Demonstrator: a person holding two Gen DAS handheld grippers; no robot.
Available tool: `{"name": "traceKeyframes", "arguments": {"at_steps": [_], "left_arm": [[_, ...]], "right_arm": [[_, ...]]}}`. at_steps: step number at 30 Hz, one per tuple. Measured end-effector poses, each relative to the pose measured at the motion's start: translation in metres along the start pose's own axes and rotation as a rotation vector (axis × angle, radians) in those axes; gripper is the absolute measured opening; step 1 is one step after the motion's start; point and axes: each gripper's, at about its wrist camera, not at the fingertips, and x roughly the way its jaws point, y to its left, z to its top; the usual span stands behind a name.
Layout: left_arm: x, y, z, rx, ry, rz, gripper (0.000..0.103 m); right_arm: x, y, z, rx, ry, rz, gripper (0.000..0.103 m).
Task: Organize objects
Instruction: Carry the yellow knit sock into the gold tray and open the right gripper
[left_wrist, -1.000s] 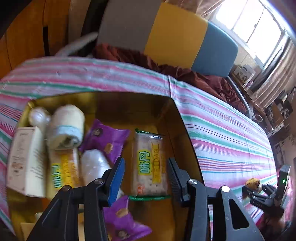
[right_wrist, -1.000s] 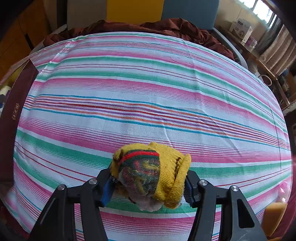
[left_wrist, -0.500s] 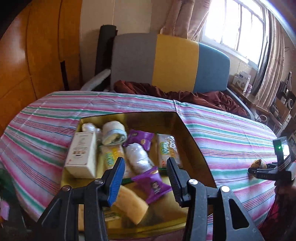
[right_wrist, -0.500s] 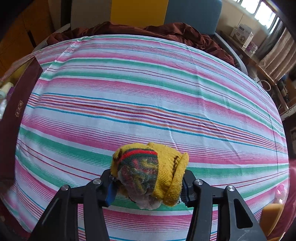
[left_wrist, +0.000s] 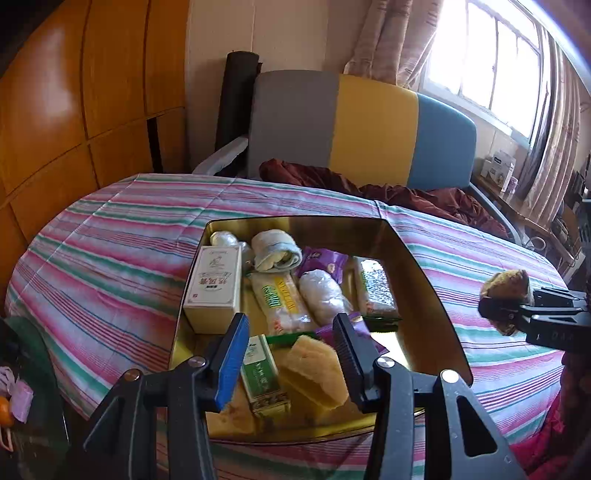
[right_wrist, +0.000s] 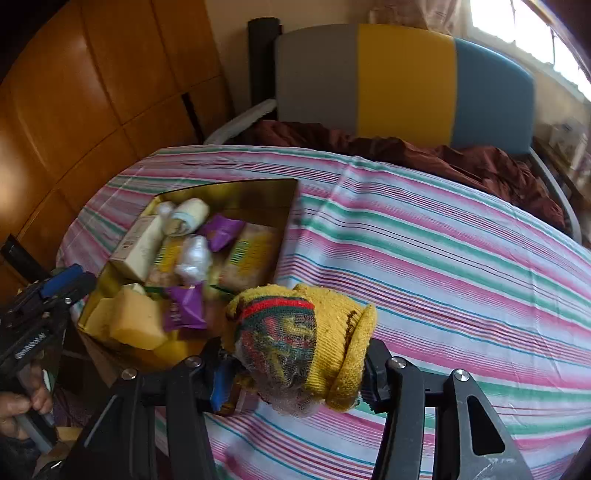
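Note:
A rolled yellow knit sock bundle (right_wrist: 295, 332) with red and green bands sits between the pads of my right gripper (right_wrist: 295, 365), which is shut on it and holds it above the striped cloth, just right of the gold box (right_wrist: 240, 195). The left wrist view shows the same bundle (left_wrist: 508, 284) at the right edge. My left gripper (left_wrist: 290, 325) hangs open over the near end of the gold box (left_wrist: 295, 220), holding nothing. The box holds a white carton (left_wrist: 214, 284), a rolled towel (left_wrist: 275, 251), purple packets (left_wrist: 325, 260), cracker packs (left_wrist: 375, 288), a green box (left_wrist: 264, 376) and a yellow sponge (left_wrist: 314, 369).
A striped tablecloth (right_wrist: 443, 258) covers the round table. Behind it stand a grey, yellow and blue chair back (left_wrist: 369, 125) with maroon fabric (left_wrist: 406, 192) on the seat. Wooden panels (left_wrist: 74, 92) line the left. A hand (right_wrist: 22, 402) grips the left tool's handle.
My left gripper has drawn back and up from the box, so the whole box now shows. My right gripper has lifted the sock bundle off the cloth and swung left towards the box.

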Motion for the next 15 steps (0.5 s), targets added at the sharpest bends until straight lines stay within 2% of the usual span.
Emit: {"name": "traceKeyframes", "arguments": {"at_steps": [5, 15], "left_arm": [[0.000, 0.019, -0.006, -0.045, 0.009, 0.011, 0.047], [0.000, 0.058, -0.009, -0.142, 0.013, 0.075, 0.047]], "right_arm": [[0.022, 0.053, 0.002, -0.110, 0.045, 0.059, 0.055], [0.076, 0.087, -0.013, -0.207, 0.187, 0.045, 0.060]]}}
